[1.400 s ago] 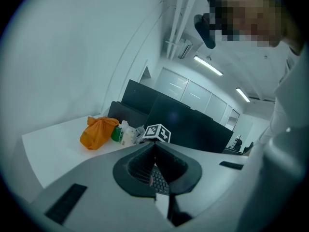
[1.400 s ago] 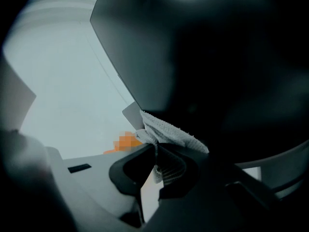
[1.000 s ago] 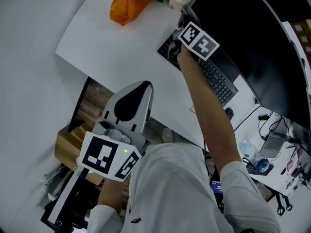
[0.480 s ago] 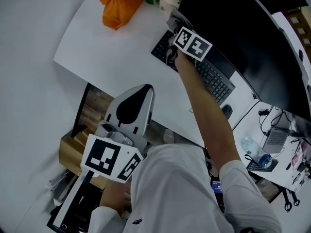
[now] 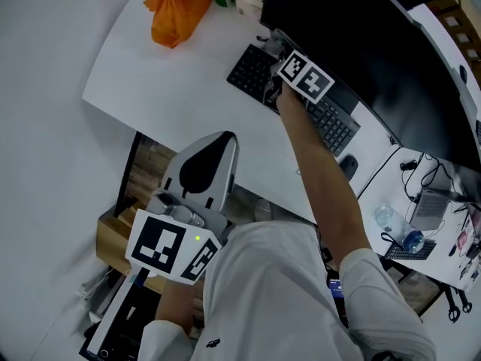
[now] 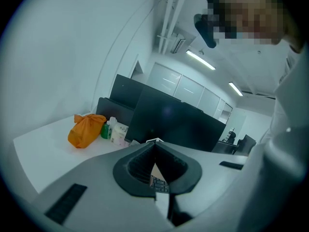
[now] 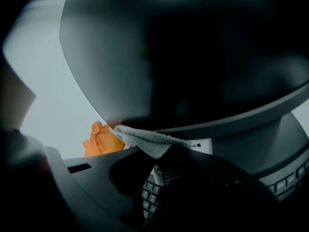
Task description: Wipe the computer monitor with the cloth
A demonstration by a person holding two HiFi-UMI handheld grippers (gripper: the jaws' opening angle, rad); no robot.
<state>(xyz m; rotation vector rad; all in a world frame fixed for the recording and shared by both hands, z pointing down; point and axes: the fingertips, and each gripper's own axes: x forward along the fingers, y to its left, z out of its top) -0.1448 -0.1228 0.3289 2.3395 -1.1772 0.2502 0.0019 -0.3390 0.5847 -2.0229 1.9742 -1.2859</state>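
A white surface (image 5: pixel 188 89) in a bright office carries a crumpled orange plastic bag (image 5: pixel 176 10), a flat black keyboard (image 5: pixel 252 70) and a wide black computer monitor (image 5: pixel 361 28) with a dark screen. The right hand-held gripper (image 7: pixel 161 151) is stretched out over the keyboard, its jaws clamped on a small grey terry cloth (image 7: pixel 147 141). A folded corner of the cloth sticks out ahead of the jaws and sits at the monitor's lower edge, close to the screen; whether it touches cannot be told. The left hand-held gripper (image 6: pixel 154 144) hangs low by the person's body, well apart from the surface, its jaws closed tip to tip with nothing between them.

The wiping seems to be at or near its start, low on the screen. To do it well, lay the free corner of cloth flat on the screen so that fabric, not the hard jaw tips, meets it. Sweep in long overlapping passes from one side to the other. Press lightly so the monitor does not rock on its stand, and carry the arm high enough to clear the keyboard.
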